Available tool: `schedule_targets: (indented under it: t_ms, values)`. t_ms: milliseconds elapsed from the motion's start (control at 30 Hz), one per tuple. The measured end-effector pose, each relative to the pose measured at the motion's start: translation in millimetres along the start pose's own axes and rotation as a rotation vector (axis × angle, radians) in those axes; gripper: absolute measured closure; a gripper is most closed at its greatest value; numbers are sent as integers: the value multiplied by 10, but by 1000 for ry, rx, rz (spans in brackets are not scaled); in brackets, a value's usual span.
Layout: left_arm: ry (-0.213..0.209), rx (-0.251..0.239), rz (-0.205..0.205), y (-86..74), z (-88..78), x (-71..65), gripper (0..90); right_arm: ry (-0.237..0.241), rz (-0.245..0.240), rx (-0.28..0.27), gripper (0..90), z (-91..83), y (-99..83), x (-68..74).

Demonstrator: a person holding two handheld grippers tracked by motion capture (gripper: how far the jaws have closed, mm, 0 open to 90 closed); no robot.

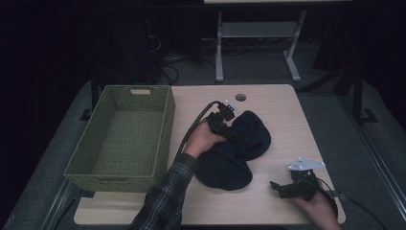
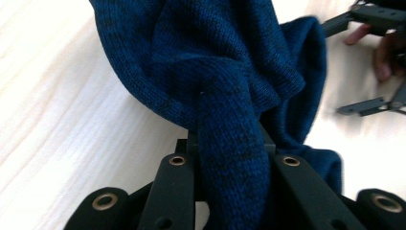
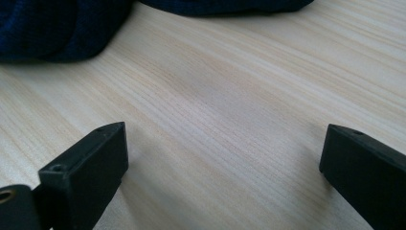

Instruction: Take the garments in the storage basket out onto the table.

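Note:
A dark blue knit garment (image 1: 249,136) lies in two rounded heaps at the middle of the light wooden table (image 1: 282,110). My left gripper (image 1: 232,133) reaches onto it from the left and is shut on a fold of it. In the left gripper view the ribbed blue knit (image 2: 215,72) runs down between the two black jaws of the left gripper (image 2: 230,143), pinched there. My right gripper (image 1: 277,188) rests low near the table's front right corner, open, its jaws pointing left. In the right gripper view the right gripper (image 3: 225,139) stands wide apart over bare wood, with the knit (image 3: 48,28) farther off.
A green woven basket (image 1: 165,129) with nothing inside stands along the table's left side, close to my left forearm. A round cable hole (image 1: 240,97) sits near the far edge. Beyond the table are a white desk frame (image 1: 219,52) and cables on the floor.

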State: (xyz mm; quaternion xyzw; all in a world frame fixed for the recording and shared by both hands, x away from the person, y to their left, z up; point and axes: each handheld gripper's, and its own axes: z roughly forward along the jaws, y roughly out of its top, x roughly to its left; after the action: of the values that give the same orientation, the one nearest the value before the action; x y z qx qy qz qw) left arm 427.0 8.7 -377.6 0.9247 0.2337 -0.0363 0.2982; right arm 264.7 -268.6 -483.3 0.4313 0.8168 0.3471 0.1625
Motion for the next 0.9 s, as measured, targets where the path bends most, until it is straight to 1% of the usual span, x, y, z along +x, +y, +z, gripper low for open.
schedule_targets:
  t_ms: [100, 133, 200, 300, 333, 433, 533, 567, 600, 633, 667, 700, 767, 900]
  values:
    - [27, 6, -12, -28, 25, 51, 765, 0, -4, -2, 21, 1, 0, -2]
    - [34, 10, -19, -38, 35, 70, 765, 2, 4, 3, 21, -1, 0, 4]
    - [50, 18, -25, -54, 57, 110, 762, 1, -2, 0, 21, 1, 0, 0]
    - [63, 34, -34, -80, 99, 168, 761, 3, 4, 0, 21, 2, -1, 4]
    - [66, 34, -43, -91, 117, 184, 761, 3, 4, 0, 21, 2, -1, 4]
    - [78, 59, -50, -124, 178, 245, 759, 2, 3, 2, 21, 0, -1, 3]
    - [82, 81, -59, -163, 253, 300, 758, 2, 2, 3, 21, -1, 0, 2]
    - [82, 86, -68, -180, 280, 320, 759, 2, 2, 3, 21, -1, -1, 2]
    - [80, 85, -76, -198, 308, 338, 759, 2, 4, 4, 21, -2, 0, 3]
    - [80, 85, -76, -198, 308, 338, 759, 2, 4, 4, 21, -2, 0, 3]
    - [78, 84, -87, -233, 358, 372, 758, 2, 2, 3, 21, -1, -1, 2]
    - [75, 88, -92, -244, 373, 385, 759, 2, 2, 3, 21, -1, -1, 2]
    - [72, 82, -101, -263, 403, 401, 758, 2, 2, 3, 21, -1, -1, 2]
    - [87, 97, -92, -277, 456, 401, 745, 2, 1, 3, 21, 0, -1, 1]
